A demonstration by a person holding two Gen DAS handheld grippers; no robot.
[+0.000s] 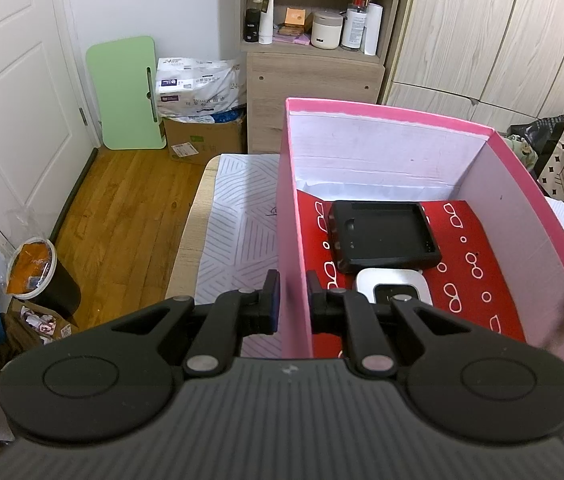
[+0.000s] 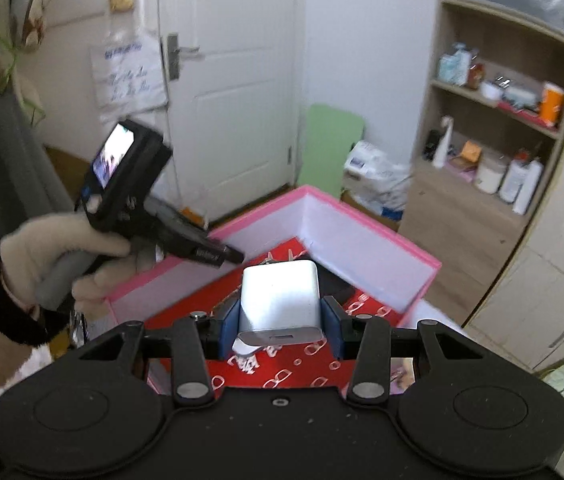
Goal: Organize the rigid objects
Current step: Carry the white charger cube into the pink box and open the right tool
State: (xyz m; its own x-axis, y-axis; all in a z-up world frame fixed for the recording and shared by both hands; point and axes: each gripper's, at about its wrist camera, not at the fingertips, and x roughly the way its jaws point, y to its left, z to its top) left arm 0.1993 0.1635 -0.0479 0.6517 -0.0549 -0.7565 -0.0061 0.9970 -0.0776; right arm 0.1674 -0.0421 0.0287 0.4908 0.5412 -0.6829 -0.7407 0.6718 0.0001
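A pink box (image 1: 401, 148) with white inner walls and a red patterned floor (image 1: 477, 272) stands on the table. Inside lie a black tray-like case (image 1: 381, 236) and a white device with a dark screen (image 1: 393, 286). My left gripper (image 1: 293, 292) is shut on the box's left wall, one finger outside and one inside. In the right wrist view, my right gripper (image 2: 280, 320) is shut on a white charger block (image 2: 280, 300), held above the pink box (image 2: 361, 248). A gloved hand (image 2: 66, 248) holds the left gripper (image 2: 222, 256) at the box's rim.
A white striped cloth (image 1: 238, 220) covers the table left of the box. Beyond stand a wooden shelf unit (image 1: 313, 72) with bottles, a green board (image 1: 124, 92), a cardboard box (image 1: 202, 140) and a white door (image 1: 14, 92). A bin (image 1: 42, 272) sits on the floor.
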